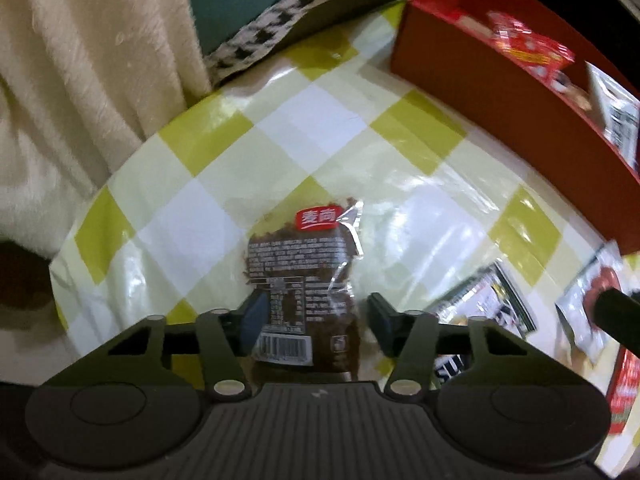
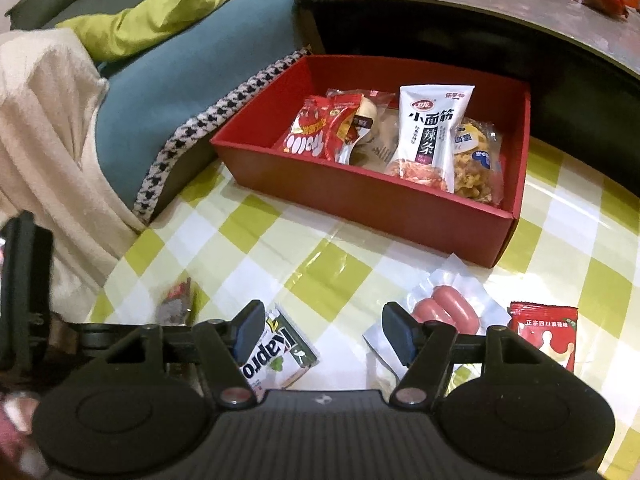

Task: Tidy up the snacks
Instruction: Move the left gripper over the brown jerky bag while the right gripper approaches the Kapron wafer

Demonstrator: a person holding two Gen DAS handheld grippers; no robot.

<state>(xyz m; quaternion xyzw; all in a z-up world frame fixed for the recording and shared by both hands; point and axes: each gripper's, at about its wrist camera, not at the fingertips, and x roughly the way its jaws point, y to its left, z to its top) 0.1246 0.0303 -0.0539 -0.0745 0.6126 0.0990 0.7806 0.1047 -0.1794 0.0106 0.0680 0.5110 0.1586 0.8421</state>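
A brown snack packet [image 1: 304, 264] with a red label and a barcode hangs between the fingers of my left gripper [image 1: 316, 316], which is shut on its lower part above the green-checked tablecloth [image 1: 312, 120]. The same packet [image 2: 176, 300] appears blurred at the left of the right wrist view. My right gripper [image 2: 326, 332] stands open over the cloth with nothing gripped. Its left finger is above a Kapro packet [image 2: 280, 356] and its right finger is above a sausage packet [image 2: 444, 308]. A red box [image 2: 360, 200] beyond them holds several snacks, among them a white spicy-strip pack [image 2: 432, 128].
A red sachet [image 2: 544, 332] lies right of the sausages. The red box [image 1: 500, 120] is at the upper right of the left wrist view. A cream blanket [image 2: 48, 140] and a teal cushion [image 2: 180, 80] border the cloth on the left. A dark low table [image 2: 480, 12] stands behind the box.
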